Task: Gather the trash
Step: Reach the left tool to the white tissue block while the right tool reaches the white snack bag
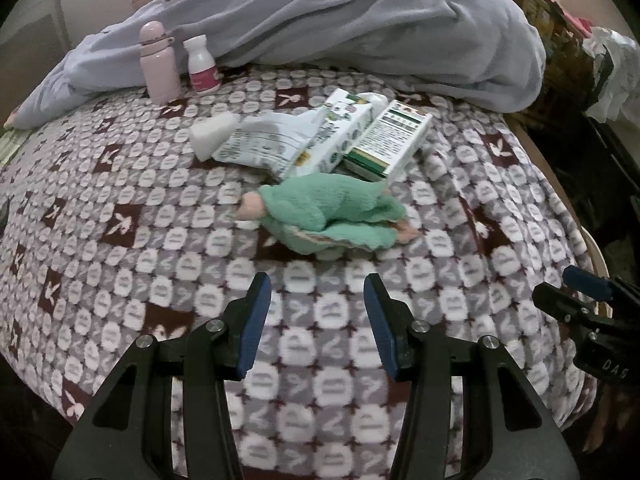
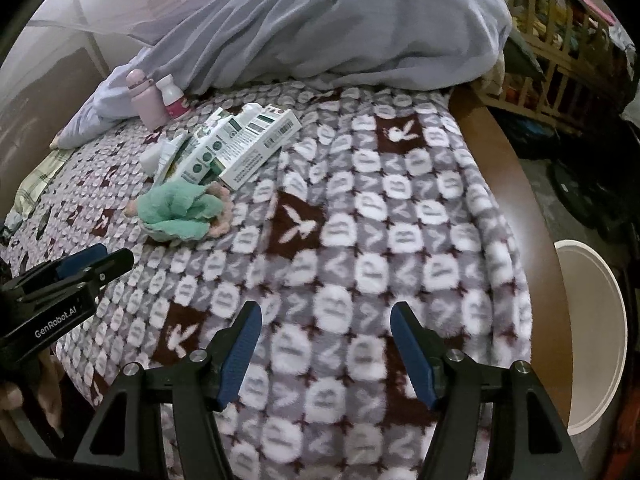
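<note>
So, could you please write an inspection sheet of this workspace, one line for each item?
Surface: bed under a patterned blanket, grey duvet heaped at the far end.
Job's things: cartons and a crumpled wrapper piled mid-bed; white bin beside the bed.
Clutter: green sock, pink bottle, white bottle.
Grippers: left gripper and right gripper open, fingers empty, above the blanket.
Cables: nothing seen.
Surroundings: wooden shelving, crowded.

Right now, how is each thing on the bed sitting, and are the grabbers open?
Left gripper: open, empty.
Right gripper: open, empty.
Pink flask-shaped bottle: upright, capped.
Small white plastic bottle: upright, capped.
White-and-green cardboard boxes: lying flat, piled.
Green knitted sock: lying crumpled.
White round bin: open.
</note>
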`<state>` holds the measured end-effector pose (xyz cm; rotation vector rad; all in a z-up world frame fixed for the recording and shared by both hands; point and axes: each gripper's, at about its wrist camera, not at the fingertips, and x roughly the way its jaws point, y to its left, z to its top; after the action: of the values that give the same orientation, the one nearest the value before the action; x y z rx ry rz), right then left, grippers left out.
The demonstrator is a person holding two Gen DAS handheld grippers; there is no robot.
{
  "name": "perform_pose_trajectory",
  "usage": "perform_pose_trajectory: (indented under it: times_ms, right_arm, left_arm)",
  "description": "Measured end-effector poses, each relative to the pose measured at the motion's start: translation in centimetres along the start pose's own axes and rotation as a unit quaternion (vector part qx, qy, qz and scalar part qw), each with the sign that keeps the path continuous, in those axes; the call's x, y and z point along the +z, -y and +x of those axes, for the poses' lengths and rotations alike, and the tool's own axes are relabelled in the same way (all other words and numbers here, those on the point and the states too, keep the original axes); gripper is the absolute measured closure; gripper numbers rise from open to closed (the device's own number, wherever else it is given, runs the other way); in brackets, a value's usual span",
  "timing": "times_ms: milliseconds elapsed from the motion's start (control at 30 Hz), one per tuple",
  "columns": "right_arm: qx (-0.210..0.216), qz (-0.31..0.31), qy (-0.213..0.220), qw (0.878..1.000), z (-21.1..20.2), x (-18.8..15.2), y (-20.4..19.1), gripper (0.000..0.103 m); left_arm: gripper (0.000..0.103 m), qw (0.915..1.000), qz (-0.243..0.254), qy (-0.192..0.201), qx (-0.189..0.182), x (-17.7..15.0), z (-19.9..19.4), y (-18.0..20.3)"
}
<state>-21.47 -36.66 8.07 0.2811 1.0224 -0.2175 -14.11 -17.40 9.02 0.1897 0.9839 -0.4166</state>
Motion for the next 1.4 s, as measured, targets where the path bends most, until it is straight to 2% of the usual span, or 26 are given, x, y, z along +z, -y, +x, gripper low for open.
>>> perform_pose_trajectory:
  times_ms: [333, 600, 1000, 1400]
  right_arm:
    - [0.002, -0.009, 0.008, 1.0, 0.4, 0.9, -2.1, 0.038]
    - [0.007, -0.016, 0.031, 0.999, 0.5, 2.4, -4.2, 0.038]
    - [0.015, -0.036, 0.039, 0.998, 1.7, 4.1, -6.9, 0.038]
    - [0.026, -0.047, 0.035, 0.998, 3.6, 5.6, -8.5, 0.037]
  left_arm:
    - [0.057, 0.9998, -0.018, 0.005, 0.005, -0.1, -0.4, -2.2]
    - [0.057, 0.9991, -0.039, 0.018, 0.004, 0.3, -0.9, -4.4]
    - [0.057, 0.9984, -0.044, 0.033, 0.01, 1.1, -0.9, -6.6]
    - [0.056, 0.9978, -0.052, 0.038, -0.017, 2.4, 0.1, -9.0]
